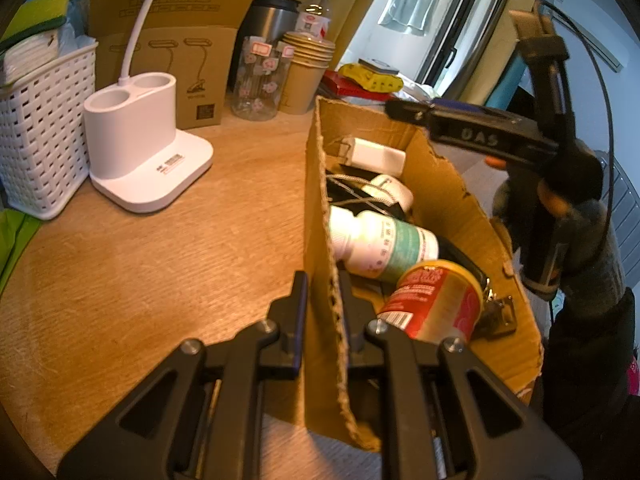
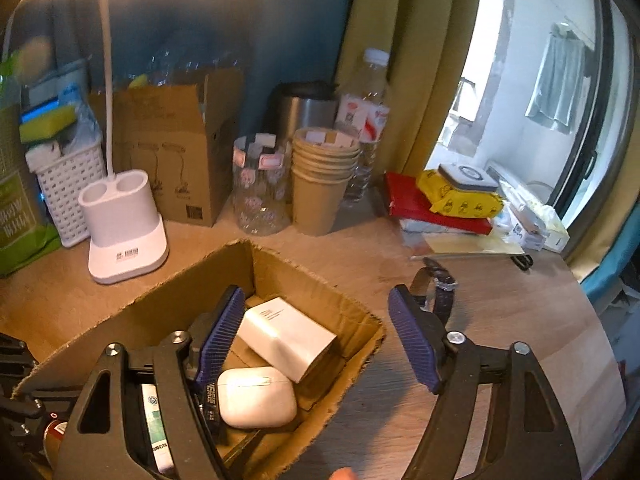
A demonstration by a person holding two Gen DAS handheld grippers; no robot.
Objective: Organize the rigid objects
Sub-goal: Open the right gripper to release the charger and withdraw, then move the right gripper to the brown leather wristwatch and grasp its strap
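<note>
Clamped on the near wall of the cardboard box (image 1: 320, 240), the left gripper (image 1: 323, 312) has one black finger outside and one inside the corrugated edge, pads pressing the board. Inside the box, at two o'clock from that grip, a red-labelled can (image 1: 434, 300) lies on its side against a white bottle with a green label (image 1: 380, 242), and a white charger block (image 1: 376, 156) sits at the far end at twelve o'clock.

From the other wrist, the right gripper (image 2: 316, 336) hangs released, its blue ribbed pads spread wide over the box's far corner with nothing pressed between them. Below it lie the charger block and a white earbud case (image 2: 256, 396). A wristwatch (image 2: 436, 292) rests on the wooden desk (image 2: 520, 320) just outside the box at two o'clock.

Farther out at eleven o'clock stand a white lamp base (image 2: 124, 228) and a white basket (image 2: 68, 192); at twelve, stacked paper cups (image 2: 324, 176), a glass jar (image 2: 260, 188) and a water bottle (image 2: 368, 120) back onto a teal wall. Yellow curtains (image 2: 412, 60) frame a bright window (image 2: 532, 92) at one o'clock.
</note>
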